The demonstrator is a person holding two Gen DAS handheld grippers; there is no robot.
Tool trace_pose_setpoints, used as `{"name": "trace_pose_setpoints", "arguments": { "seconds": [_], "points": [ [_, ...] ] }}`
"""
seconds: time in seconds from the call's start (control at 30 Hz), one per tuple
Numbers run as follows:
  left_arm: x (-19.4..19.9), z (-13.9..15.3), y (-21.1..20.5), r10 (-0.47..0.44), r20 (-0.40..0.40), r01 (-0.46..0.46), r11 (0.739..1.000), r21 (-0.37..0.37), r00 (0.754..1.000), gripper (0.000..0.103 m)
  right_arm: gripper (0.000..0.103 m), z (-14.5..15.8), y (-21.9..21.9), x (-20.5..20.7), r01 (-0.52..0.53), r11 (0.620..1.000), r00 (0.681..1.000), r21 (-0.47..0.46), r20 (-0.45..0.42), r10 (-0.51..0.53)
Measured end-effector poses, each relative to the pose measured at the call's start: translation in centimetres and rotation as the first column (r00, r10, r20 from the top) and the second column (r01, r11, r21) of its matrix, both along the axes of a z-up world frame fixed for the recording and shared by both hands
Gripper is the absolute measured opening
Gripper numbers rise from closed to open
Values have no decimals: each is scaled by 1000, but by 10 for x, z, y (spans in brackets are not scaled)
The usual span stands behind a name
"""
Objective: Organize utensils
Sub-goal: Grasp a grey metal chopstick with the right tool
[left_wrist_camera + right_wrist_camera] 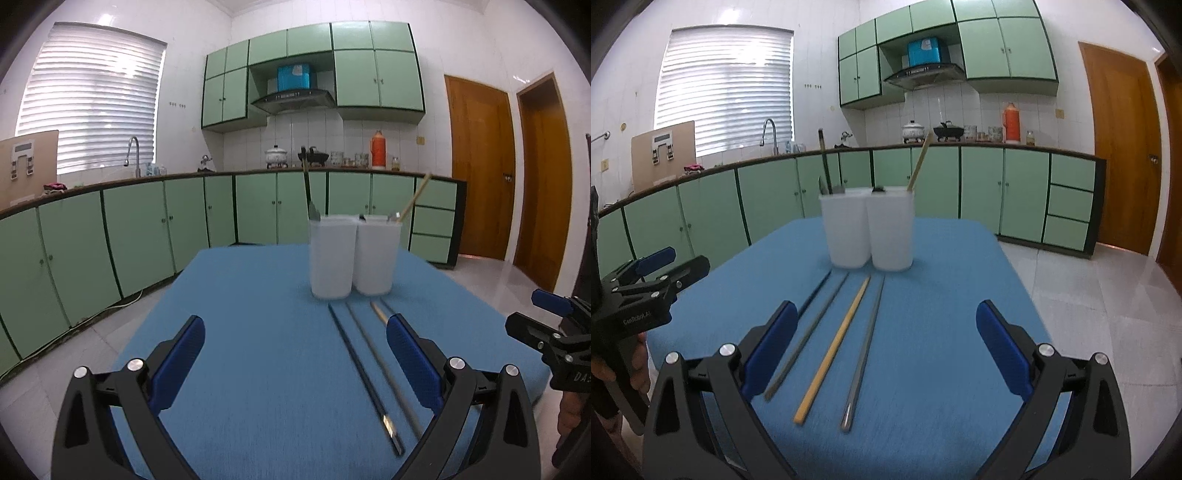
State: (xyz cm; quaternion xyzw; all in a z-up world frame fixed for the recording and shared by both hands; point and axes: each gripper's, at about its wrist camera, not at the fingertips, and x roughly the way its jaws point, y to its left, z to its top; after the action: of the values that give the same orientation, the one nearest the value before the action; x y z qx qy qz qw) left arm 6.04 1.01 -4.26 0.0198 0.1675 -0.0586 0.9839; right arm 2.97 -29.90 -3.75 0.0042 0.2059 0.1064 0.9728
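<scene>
Two white plastic holders stand side by side on the blue table [942,302]. The left holder [845,230] has a dark chopstick [824,162] sticking out; the right holder [891,230] has a wooden chopstick [921,162]. Several chopsticks lie in front of them: a dark one [814,293], a grey one [809,336], a wooden one [834,347] and a silver one [864,350]. My right gripper [886,343] hangs open above their near ends. My left gripper [295,354] is open too, over the dark chopstick [360,373] and the grey chopstick [384,373].
Green kitchen cabinets [129,229] and a counter with pots and an orange thermos [378,149] run along the far wall. Wooden doors [480,166] stand at the right. Tiled floor [1089,295] surrounds the table. A hand holds each gripper handle.
</scene>
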Motion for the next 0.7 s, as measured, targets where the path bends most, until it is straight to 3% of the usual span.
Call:
{"name": "trace_pose_setpoints", "arguments": {
  "seconds": [0.37, 0.43, 0.57, 0.7],
  "points": [
    [-25, -26, -3, 12, -39, -11, 1000, 22, 999, 97, 92, -44, 16, -26, 22, 999, 999, -43, -22, -23],
    [-26, -28, -2, 10, -45, -9, 1000, 26, 999, 97, 81, -49, 19, -28, 21, 999, 999, -44, -29, -22],
    [-28, -32, -4, 8, -56, -7, 1000, 25, 998, 97, 73, -58, 22, -32, 33, 998, 999, -49, -26, -34],
    [-29, -36, -4, 8, -63, -7, 1000, 15, 998, 97, 58, -63, 24, -35, 43, 998, 999, -52, -21, -44]
  ]
}}
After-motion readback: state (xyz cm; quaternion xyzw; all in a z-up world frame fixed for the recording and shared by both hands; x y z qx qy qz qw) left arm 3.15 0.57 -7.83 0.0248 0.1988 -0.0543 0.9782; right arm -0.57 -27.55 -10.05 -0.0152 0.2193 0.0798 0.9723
